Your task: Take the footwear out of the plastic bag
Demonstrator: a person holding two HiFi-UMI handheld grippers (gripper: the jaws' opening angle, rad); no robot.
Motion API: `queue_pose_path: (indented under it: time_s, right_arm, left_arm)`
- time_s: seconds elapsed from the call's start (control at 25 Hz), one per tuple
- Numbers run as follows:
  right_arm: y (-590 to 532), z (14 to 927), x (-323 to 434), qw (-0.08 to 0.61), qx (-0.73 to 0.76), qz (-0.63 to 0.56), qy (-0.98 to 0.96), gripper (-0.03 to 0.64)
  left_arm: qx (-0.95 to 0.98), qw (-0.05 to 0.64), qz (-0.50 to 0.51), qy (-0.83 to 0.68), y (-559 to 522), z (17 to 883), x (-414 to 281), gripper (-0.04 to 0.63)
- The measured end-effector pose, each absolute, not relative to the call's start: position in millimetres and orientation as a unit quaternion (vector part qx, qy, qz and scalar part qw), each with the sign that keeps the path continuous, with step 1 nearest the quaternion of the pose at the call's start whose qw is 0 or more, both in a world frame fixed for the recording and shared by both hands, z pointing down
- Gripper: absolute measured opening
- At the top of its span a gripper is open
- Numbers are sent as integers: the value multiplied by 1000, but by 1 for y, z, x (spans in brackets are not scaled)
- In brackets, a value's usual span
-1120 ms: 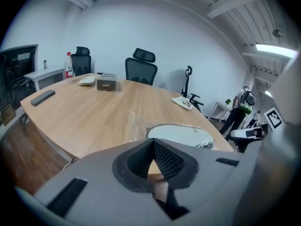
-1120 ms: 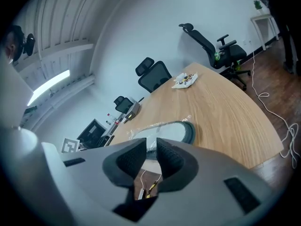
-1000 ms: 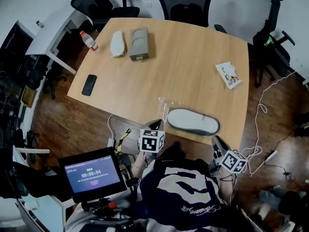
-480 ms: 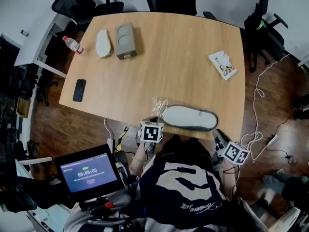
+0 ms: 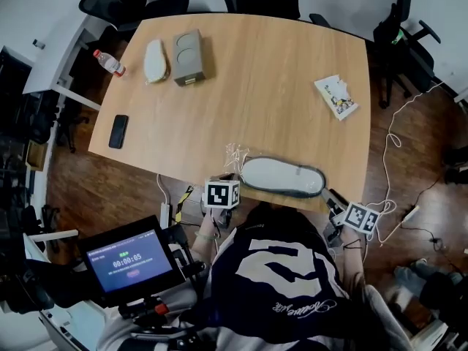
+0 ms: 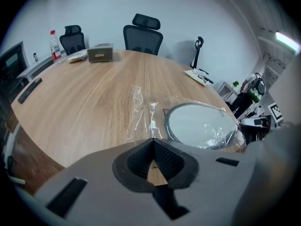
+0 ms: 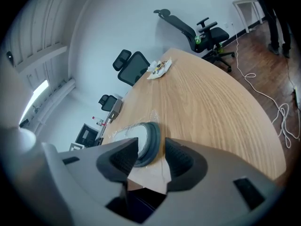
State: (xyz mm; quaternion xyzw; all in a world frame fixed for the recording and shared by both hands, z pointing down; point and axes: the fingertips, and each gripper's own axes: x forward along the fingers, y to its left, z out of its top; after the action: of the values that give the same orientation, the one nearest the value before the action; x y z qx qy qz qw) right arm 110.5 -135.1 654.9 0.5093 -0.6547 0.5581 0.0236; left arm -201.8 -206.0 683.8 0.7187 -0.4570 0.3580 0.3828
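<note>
A grey-soled slipper [image 5: 281,178] lies inside a clear plastic bag [image 5: 235,154] at the near edge of the wooden table [image 5: 270,86]. In the left gripper view the bagged slipper [image 6: 202,126] sits just ahead and to the right, and the bag's crinkled loose end [image 6: 141,109] lies straight ahead. My left gripper [image 6: 153,141] is shut with nothing in it, at the table edge by the bag's left end [image 5: 229,178]. My right gripper [image 7: 150,155] is opening. The slipper's end [image 7: 149,142] shows just beyond its gap, and the pads do not touch it. In the head view my right gripper [image 5: 333,198] sits off the slipper's right end.
At the far left of the table are a water bottle [image 5: 108,62], a white slipper-like thing [image 5: 154,61] and a grey box [image 5: 188,57]. A phone [image 5: 118,131] lies at the left edge and a snack packet [image 5: 336,97] at the right. Office chairs ring the table. Cables [image 5: 398,145] trail on the floor.
My right gripper has moved up to the slipper's right end and its jaws have spread apart. The left gripper has stayed by the bag's left end.
</note>
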Motion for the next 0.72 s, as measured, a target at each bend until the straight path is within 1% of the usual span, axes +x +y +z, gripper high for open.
queue_pose_path:
  time_s: [0.2,0.44,0.64,0.72]
  right_arm:
    - [-137,670,112,56,482,565,-668,167]
    - [-143,668,90,64,429,583,-687,175]
    - [-148,663,91,86,435,533,-721,170]
    - [-149,656,92,75,432,517,-735,159]
  left_arm:
    - [709,399,352,-463,-206,687,-200,2]
    - [695,388,356,-491,-206,685,-201,2]
    - [685,386,356,-505,-203,686,-199,2]
    - [684,384,357,-508,-202,685,-199,2]
